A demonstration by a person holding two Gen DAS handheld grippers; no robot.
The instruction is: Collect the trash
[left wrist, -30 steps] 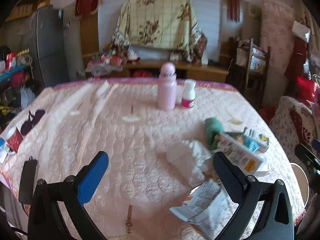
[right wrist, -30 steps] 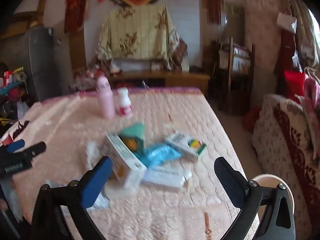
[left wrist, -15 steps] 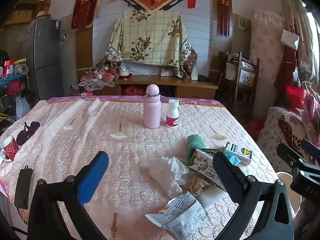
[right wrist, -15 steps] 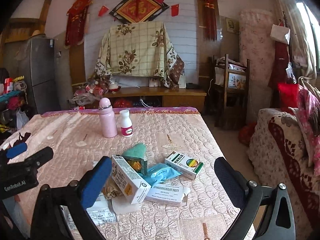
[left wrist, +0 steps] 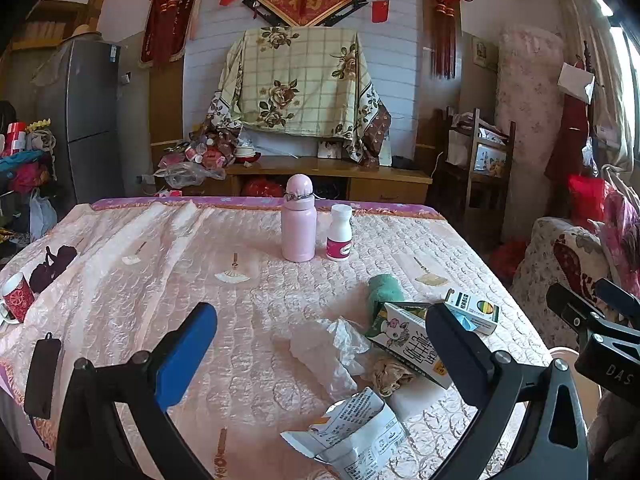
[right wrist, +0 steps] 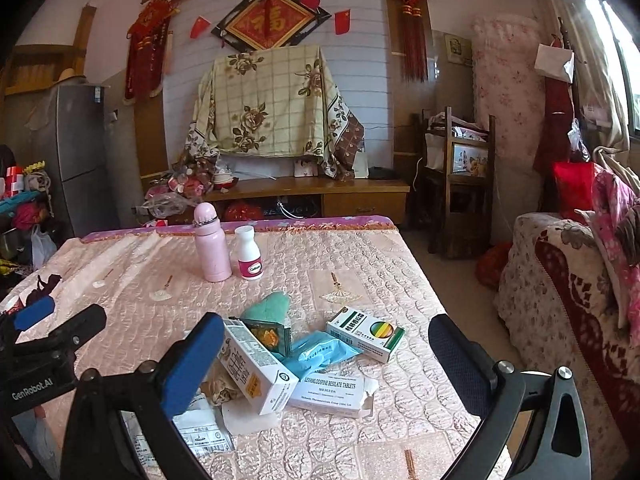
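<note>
A heap of trash lies near the table's right front: a tall white carton [right wrist: 256,368] [left wrist: 408,344], a green-and-white medicine box [right wrist: 366,334] [left wrist: 474,310], a flat white tablet box [right wrist: 332,398], a blue packet [right wrist: 320,354], crumpled white tissue [left wrist: 332,348], a printed paper leaflet [left wrist: 352,436] and a green cloth [right wrist: 268,308]. My left gripper [left wrist: 320,356] is open and empty, held above the tissue. My right gripper [right wrist: 324,368] is open and empty, held above the boxes.
A pink bottle [left wrist: 298,220] and a small white bottle [left wrist: 339,233] stand at mid-table. A red mug [left wrist: 16,298] and a black phone [left wrist: 42,376] lie at the left edge. A pale bin rim [left wrist: 560,356] sits by the table's right side. A sofa [right wrist: 572,292] stands right.
Both cameras tilted up and steadied; more of the far wall shows and the trash pile sits lower in each view. Both grippers stayed open.
</note>
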